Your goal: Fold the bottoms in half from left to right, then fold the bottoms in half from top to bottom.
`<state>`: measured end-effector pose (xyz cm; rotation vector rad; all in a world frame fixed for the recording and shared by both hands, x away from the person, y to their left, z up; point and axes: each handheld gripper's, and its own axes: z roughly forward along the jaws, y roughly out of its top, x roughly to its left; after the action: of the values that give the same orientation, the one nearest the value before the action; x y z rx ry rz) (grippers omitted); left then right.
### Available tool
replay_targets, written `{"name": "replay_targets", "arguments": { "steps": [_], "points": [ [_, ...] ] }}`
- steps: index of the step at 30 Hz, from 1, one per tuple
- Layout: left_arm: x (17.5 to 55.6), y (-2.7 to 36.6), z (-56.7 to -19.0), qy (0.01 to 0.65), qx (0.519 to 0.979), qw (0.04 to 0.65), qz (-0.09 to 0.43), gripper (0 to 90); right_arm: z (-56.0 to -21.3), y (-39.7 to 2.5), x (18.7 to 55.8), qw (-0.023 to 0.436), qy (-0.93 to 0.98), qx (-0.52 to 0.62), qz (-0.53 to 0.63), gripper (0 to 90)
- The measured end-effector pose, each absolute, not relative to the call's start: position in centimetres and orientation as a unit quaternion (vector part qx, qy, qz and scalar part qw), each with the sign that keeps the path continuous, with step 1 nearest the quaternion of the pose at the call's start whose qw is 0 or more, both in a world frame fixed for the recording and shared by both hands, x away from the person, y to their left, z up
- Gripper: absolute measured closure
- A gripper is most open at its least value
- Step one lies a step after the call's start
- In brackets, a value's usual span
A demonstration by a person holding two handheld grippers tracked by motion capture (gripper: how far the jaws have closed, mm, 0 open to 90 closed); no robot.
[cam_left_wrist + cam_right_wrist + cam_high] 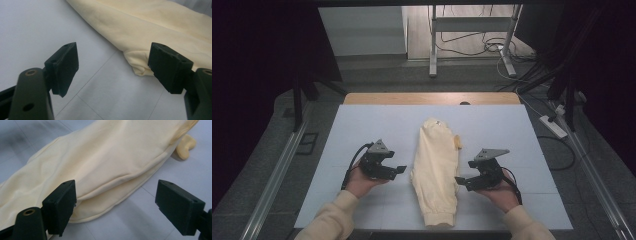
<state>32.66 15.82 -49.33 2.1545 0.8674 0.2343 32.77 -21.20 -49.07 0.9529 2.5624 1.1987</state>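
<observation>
Closing in on the folded garment from both sides

Spreading wide and gripping nothing, the jaws of the left gripper (113, 68) and the right gripper (115, 205) both stand fully apart. To take hold cleanly, each pair would best slide low along the white table cover (362, 125) and straddle one layered edge before pinching, so the fold does not bunch. The cream garment (437, 170) lies lengthwise between the two grippers, folded narrow, close to both. Its side fold bulges just ahead of the left jaws; its long hemmed edge runs just ahead of the right jaws.
</observation>
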Motion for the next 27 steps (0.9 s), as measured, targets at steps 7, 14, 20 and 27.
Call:
{"name": "replay_targets", "arguments": {
  "steps": [7,14,20,27],
  "points": [
    [32.9,15.9,-49.4,0.345,0.845,0.400,0.085,24.2,-49.1,-21.4,33.2,0.085,0.855,0.322,0.398,17.6],
    [33.4,15.8,-49.3,0.349,0.842,0.404,0.084,23.9,-48.8,-21.1,33.6,0.095,0.853,0.321,0.401,18.7],
    [34.4,15.2,-49.1,0.348,0.841,0.405,0.085,23.8,-48.5,-21.1,34.2,0.100,0.849,0.323,0.407,19.9],
    [35.5,14.2,-48.8,0.344,0.847,0.398,0.079,23.5,-48.0,-20.9,34.9,0.110,0.847,0.328,0.405,21.2]
  ]
}}
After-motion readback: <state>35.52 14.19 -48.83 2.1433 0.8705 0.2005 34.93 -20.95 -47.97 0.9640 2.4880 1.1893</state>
